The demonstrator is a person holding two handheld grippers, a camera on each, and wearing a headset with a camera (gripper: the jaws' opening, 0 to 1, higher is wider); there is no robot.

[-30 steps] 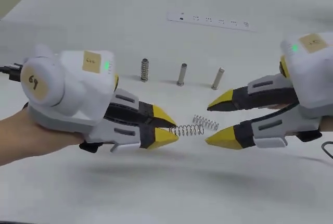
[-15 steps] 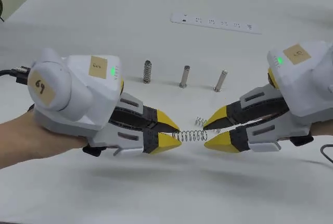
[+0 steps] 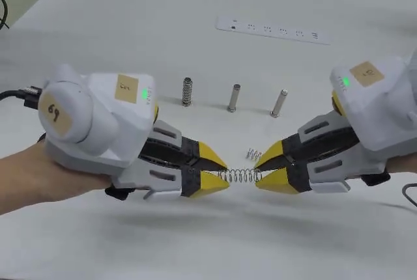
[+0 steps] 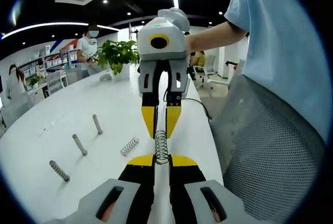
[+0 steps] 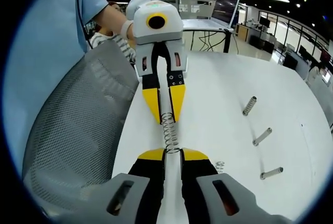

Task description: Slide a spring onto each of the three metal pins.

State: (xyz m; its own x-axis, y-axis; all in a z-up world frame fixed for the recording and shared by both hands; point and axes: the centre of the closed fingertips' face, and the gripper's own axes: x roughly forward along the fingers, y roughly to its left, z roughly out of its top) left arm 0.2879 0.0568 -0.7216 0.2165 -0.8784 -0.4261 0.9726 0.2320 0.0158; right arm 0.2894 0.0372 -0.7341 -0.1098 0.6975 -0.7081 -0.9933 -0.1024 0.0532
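Steel spring (image 3: 241, 175) hung level between the grippers over the desk (image 3: 117, 19); the left gripper (image 3: 225, 174) had its jaws clamped on one end, the right gripper (image 3: 258, 173) on the other. A second spring (image 3: 253, 155) lay at one o'clock of it. At twelve o'clock, the leftmost pin (image 3: 187, 81) wore a fitted spring (image 3: 187, 93); the middle pin (image 3: 234, 98) and right pin (image 3: 279, 103) stood bare.

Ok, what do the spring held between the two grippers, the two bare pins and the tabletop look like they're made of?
Spring: thin wire, probably steel, going by its bright silvery coils.
Bare pins: likely metal, grey with a satin sheen.
Tabletop: smooth matte white, perhaps laminate; the look leaves it open.
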